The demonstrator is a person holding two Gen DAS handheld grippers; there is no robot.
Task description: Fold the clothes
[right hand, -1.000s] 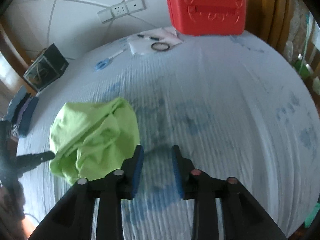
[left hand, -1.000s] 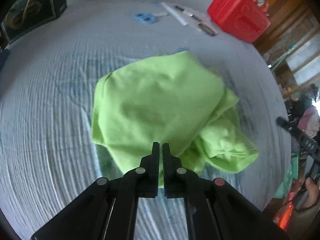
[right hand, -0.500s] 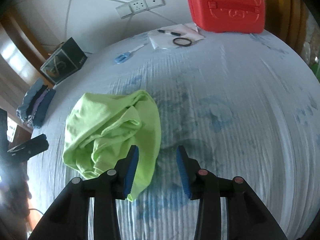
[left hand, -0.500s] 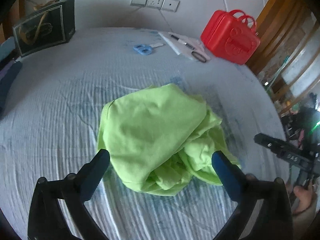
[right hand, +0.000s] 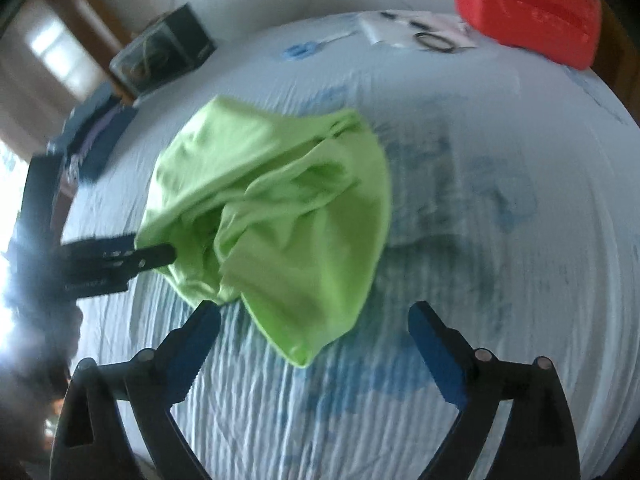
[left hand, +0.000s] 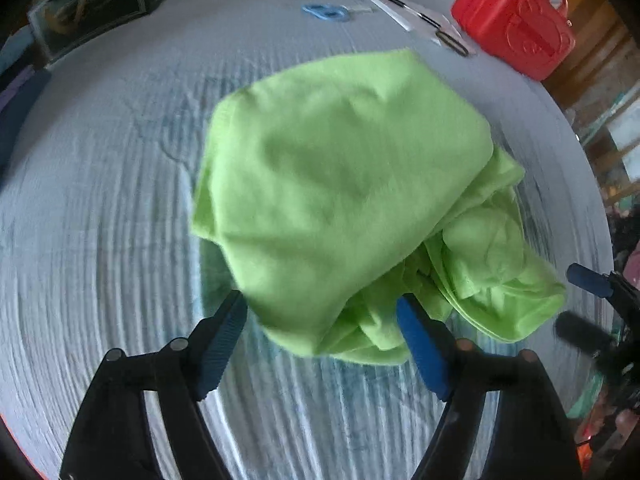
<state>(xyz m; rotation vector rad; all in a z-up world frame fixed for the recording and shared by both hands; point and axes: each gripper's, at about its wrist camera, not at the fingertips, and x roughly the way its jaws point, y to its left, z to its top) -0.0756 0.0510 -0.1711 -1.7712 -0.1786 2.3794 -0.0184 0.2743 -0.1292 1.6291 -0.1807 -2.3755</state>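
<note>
A lime-green garment point(left hand: 344, 184) lies crumpled on the pale blue bedsheet point(left hand: 100, 240). My left gripper point(left hand: 320, 322) points steeply down at its near edge. Its jaws are closing, and the bunched hem lies between the blue pads without being pinched. In the right wrist view, the garment point(right hand: 280, 208) has a loose corner hanging toward my right gripper point(right hand: 314, 334). That gripper's jaws are opening wide, and the corner sits between them untouched. The left gripper's fingers point(right hand: 120, 258) show at the garment's left side.
A red plastic case point(left hand: 516, 20) stands at the bed's far right. Beside it lie papers with a black ring point(right hand: 434, 42) and blue scissors point(left hand: 324, 12). A dark box point(left hand: 96, 4) and a stack of folded dark clothes point(right hand: 96, 140) sit far left.
The left jaws went from shut to wide open, then narrowed as the gripper dropped onto the garment's near edge. The right jaws spread wide and moved left toward the garment's corner.
</note>
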